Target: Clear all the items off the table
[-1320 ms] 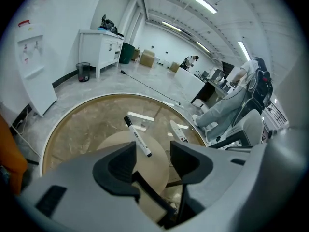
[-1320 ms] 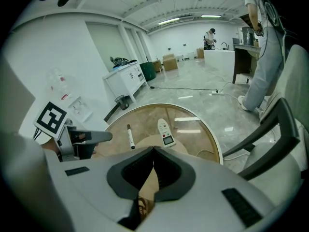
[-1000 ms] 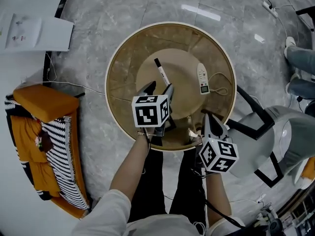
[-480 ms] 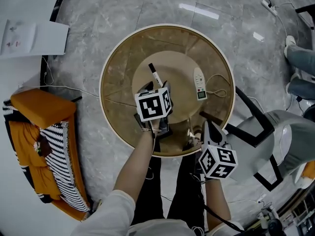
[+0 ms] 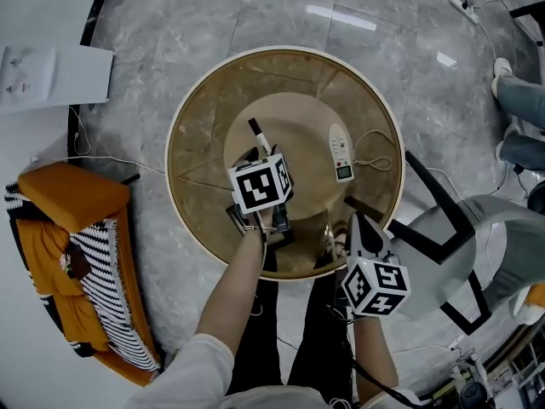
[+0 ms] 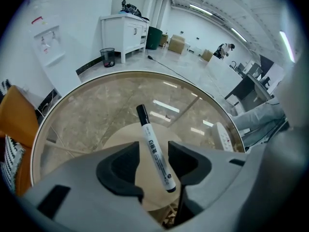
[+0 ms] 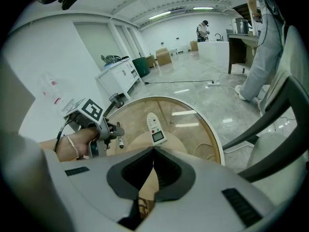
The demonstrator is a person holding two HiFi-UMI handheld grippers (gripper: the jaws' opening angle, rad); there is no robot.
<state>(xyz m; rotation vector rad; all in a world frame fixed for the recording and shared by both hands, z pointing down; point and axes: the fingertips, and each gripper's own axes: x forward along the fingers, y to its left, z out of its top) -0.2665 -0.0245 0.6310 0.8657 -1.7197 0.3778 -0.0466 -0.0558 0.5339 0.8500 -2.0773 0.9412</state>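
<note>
A white marker with a black cap (image 6: 150, 141) lies on the round glass table (image 5: 196, 152). My left gripper (image 6: 152, 151) points down over it. Its jaws have just been closing and stand either side of the marker's body, a small gap showing on each side. In the head view only the marker's capped end (image 5: 255, 129) shows beyond the left gripper (image 5: 262, 153). A white handheld device with a small screen (image 5: 340, 152) lies to the right, its cord (image 5: 376, 157) looped beside it. My right gripper (image 7: 153, 149) is shut and holds nothing, near the table's front edge (image 5: 354, 221).
An orange cushion and a striped blanket (image 5: 77, 220) lie on the floor at the left. A grey chair with a black frame (image 5: 451, 237) stands close at the right. A person's legs (image 5: 519, 100) show at the far right. A white box (image 5: 51, 71) sits upper left.
My left gripper has come down and forward over the marker, whose lower end is now between the jaws, and the jaws have narrowed. The right gripper has hardly moved.
</note>
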